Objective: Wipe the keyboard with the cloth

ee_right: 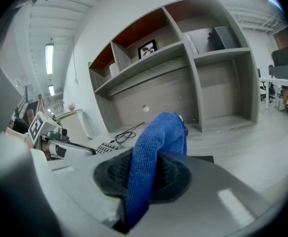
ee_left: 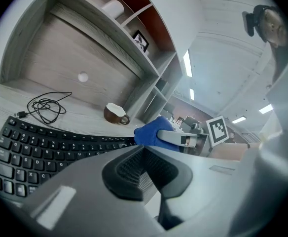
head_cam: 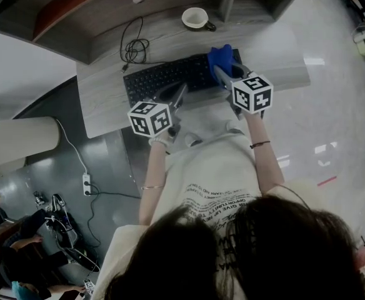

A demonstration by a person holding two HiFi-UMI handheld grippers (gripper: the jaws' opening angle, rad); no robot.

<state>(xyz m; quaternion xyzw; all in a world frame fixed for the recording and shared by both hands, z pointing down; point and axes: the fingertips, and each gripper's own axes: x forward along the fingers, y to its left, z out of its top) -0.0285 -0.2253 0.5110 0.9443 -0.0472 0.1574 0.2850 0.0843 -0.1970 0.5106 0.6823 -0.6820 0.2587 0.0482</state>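
The right claw (ee_right: 149, 174) pinches the blue microfibre cloth (ee_right: 156, 142) over the right end of the black curved keyboard (head_cam: 164, 77) on the grey wooden tabletop (head_cam: 276, 49), the left claw (ee_left: 144, 169) pressed together empty, so a hard drag could snag keys and pull the cloth free.
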